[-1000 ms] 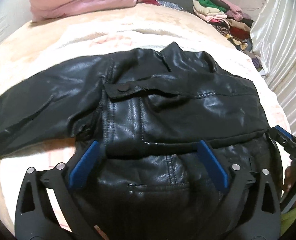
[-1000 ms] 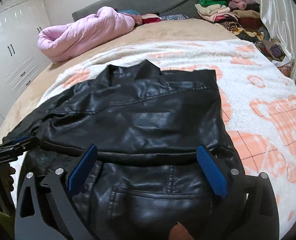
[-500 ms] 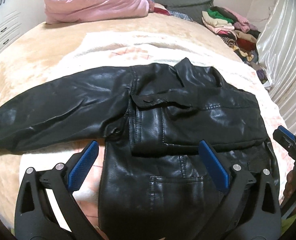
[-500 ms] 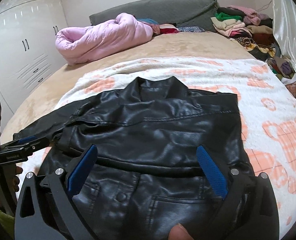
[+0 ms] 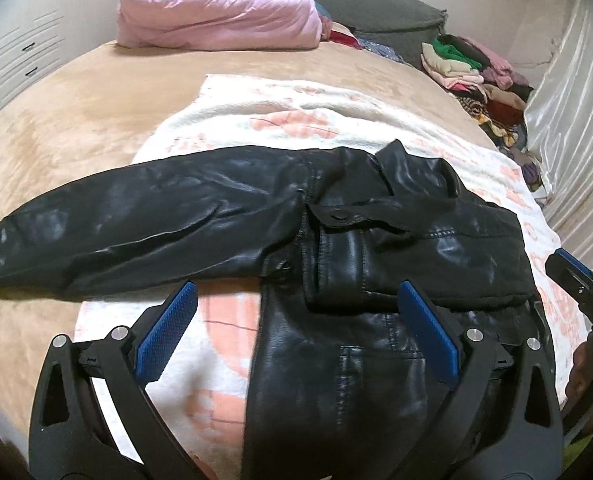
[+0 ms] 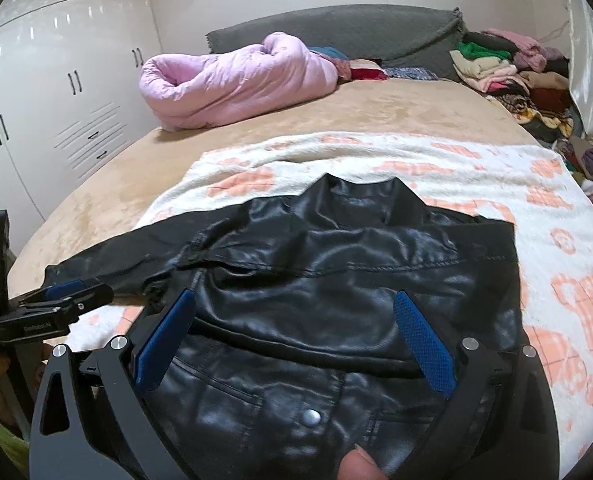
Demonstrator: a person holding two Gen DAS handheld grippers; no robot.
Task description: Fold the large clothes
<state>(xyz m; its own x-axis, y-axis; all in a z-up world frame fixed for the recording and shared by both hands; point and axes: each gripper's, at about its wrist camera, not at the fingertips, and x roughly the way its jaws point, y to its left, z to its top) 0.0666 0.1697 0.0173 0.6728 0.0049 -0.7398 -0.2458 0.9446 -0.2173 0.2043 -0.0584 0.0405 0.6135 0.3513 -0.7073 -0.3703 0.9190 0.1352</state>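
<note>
A glossy black jacket (image 5: 376,248) was seen on a white blanket (image 6: 476,168) patterned in peach. A pink quilt (image 6: 232,80) was seen far left.

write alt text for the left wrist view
A black leather jacket lies on a white and peach blanket on a bed, one sleeve stretched out left, the other folded in. The open left gripper hovers above its hem.

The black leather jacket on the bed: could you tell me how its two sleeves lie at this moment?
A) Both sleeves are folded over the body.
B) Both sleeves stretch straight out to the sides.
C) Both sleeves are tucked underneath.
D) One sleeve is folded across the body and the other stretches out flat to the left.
D: on the black leather jacket, the left sleeve lies stretched out over the bed, while the other sleeve is folded across the chest.
</note>
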